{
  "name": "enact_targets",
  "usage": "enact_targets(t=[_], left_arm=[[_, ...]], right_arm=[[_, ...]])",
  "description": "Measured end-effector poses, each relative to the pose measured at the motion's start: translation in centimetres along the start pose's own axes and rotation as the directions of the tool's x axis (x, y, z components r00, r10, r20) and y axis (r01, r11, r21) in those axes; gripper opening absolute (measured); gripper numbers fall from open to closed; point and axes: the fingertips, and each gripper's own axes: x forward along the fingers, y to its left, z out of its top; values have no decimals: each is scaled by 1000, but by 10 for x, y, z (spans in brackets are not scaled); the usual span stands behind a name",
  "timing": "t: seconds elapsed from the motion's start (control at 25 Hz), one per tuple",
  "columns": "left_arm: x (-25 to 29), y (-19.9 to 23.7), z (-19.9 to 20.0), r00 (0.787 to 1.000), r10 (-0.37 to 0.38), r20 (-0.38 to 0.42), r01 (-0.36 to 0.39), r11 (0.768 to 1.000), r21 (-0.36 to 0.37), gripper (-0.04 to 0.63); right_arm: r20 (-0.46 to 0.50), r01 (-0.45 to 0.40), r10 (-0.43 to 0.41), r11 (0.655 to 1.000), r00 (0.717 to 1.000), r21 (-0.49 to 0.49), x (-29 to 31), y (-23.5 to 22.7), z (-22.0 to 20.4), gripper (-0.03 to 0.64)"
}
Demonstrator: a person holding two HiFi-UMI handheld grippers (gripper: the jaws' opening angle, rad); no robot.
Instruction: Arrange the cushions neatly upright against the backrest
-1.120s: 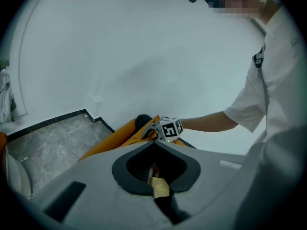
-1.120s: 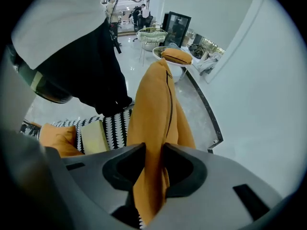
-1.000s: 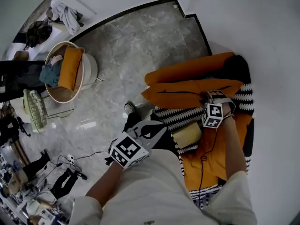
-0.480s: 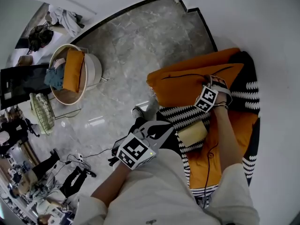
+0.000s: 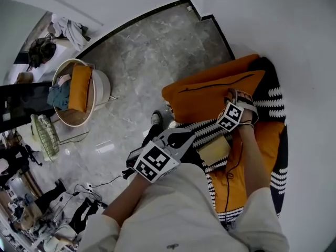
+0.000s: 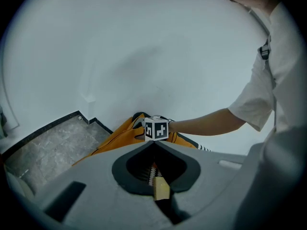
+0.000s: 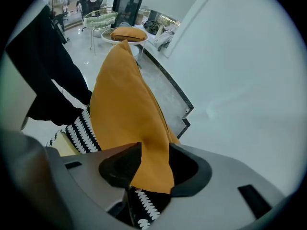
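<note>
Far left in the head view: got a round chair point(image 5: 100, 80) out on the marble floor point(image 5: 147, 51), with a spare orange pillow point(image 5: 79, 87) propped inside.

Moving right, left gripper point(image 5: 181, 138) hanging low in front of the body, clenched on nothing. Same story in the left gripper view point(image 6: 154, 143): jaws pressed together, nothing between.

Next along, small pale yellow block point(image 5: 215, 150) lying on the black-and-white zigzag cover point(image 5: 202, 130), with an orange seat pad point(image 5: 247, 164) just to its right.

Then the main thing: orange cushion point(image 5: 210, 96) stood on edge across the far end of the seat, zip seam along the top, close to the white wall point(image 5: 294, 35). Can't tell whether actually leaning on a backrest.

Right gripper point(image 5: 234, 95) pointing steeply down onto the right-hand end of that cushion. In the right gripper view point(image 7: 152, 162), jaws just been easing apart, with the cushion's corner point(image 7: 144, 138) filling the gap and touching both sides. So, grasping it, but loosely.
</note>
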Motion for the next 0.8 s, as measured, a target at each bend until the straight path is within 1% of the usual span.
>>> enact_targets(t=[0.04, 0.16, 0.24, 0.32, 0.36, 0.44, 0.52, 0.6, 0.64, 0.72, 0.8], left_arm=[[-3, 2, -1, 1000, -4, 0, 4, 1000, 12, 12], [-15, 5, -1, 1000, -30, -1, 30, 998, 52, 12], [-23, 5, 2, 998, -59, 5, 59, 994, 87, 12], [-32, 8, 6, 996, -89, 4, 88, 989, 120, 12], [-37, 10, 7, 995, -104, 1, 103, 985, 136, 12], [-48, 14, 9, 991, -136, -3, 135, 977, 163, 12], [-60, 16, 8, 985, -172, -5, 170, 970, 174, 12], [-71, 20, 3, 977, -212, -13, 211, 964, 164, 12], [-75, 21, -1, 972, -235, -20, 236, 959, 157, 12], [-80, 22, -10, 955, -292, -46, 295, 944, 149, 12], [-79, 19, -19, 930, -358, -86, 367, 918, 150, 12]], right_arm=[[10, 10, -11, 1000, 1000, 28, -6, 0, 5, 173], [28, 38, -42, 992, 999, 119, -28, 7, 23, 92], [48, 50, -61, 978, 997, 201, -45, 14, 36, 83], [75, 62, -89, 950, 993, 306, -66, 18, 52, 63], [88, 69, -107, 930, 990, 362, -78, 20, 60, 61], [112, 79, -150, 873, 982, 481, -103, 28, 74, 54], [144, 67, -191, 795, 971, 603, -128, 40, 90, 46], [185, 24, -226, 691, 956, 722, -151, 55, 106, 34], [204, -3, -246, 630, 947, 777, -162, 63, 114, 29], [226, -51, -301, 493, 926, 868, -185, 81, 124, 18], [220, -75, -372, 367, 902, 927, -211, 97, 129, 11]])
